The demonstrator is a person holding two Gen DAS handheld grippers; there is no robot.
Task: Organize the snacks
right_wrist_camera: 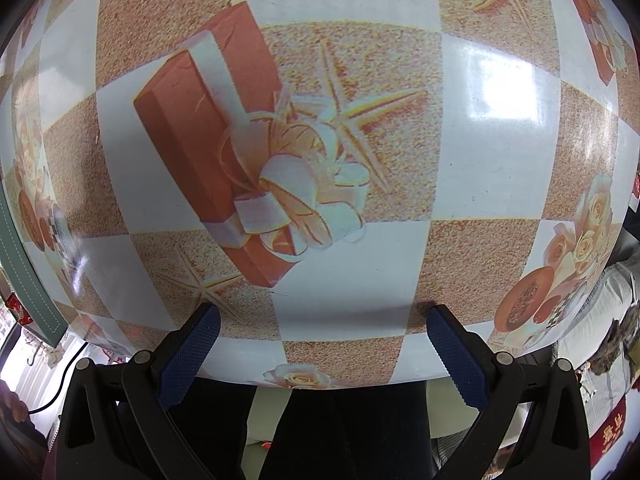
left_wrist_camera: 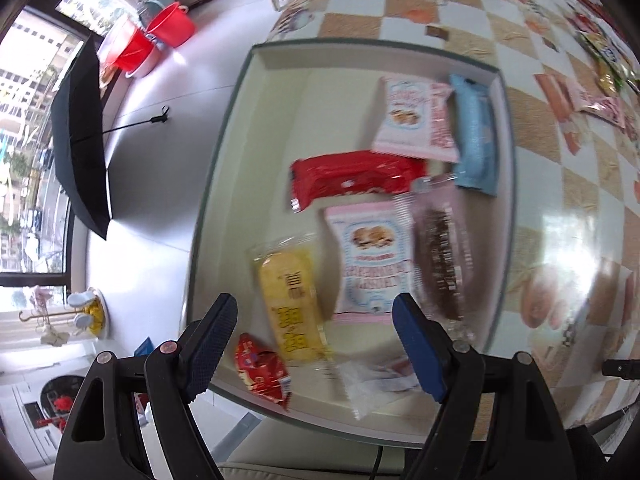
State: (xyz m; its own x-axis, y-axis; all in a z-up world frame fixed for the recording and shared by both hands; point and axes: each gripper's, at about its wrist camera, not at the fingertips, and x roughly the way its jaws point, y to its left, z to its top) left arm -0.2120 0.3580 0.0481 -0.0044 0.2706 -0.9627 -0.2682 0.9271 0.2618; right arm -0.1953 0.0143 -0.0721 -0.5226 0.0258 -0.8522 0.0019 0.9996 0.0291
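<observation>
In the left wrist view a shallow cream tray (left_wrist_camera: 224, 184) with a grey-green rim sits at the table's edge. It holds several snack packs: a red bar (left_wrist_camera: 352, 178), two pink-white biscuit packs (left_wrist_camera: 416, 120) (left_wrist_camera: 372, 256), a light blue pack (left_wrist_camera: 476, 136), a brown cake in clear wrap (left_wrist_camera: 440, 256), a yellow cake pack (left_wrist_camera: 292, 304), a small red pack (left_wrist_camera: 262, 366). My left gripper (left_wrist_camera: 316, 312) is open and empty above the tray's near end. My right gripper (right_wrist_camera: 320, 320) is open and empty over the bare patterned tablecloth (right_wrist_camera: 500, 128).
More snack packs (left_wrist_camera: 600, 100) lie on the checked tablecloth at the far right in the left wrist view. The tray's rim (right_wrist_camera: 24, 272) shows at the left edge of the right wrist view. Beyond the table are the floor, a black umbrella (left_wrist_camera: 80, 148) and red buckets (left_wrist_camera: 172, 24).
</observation>
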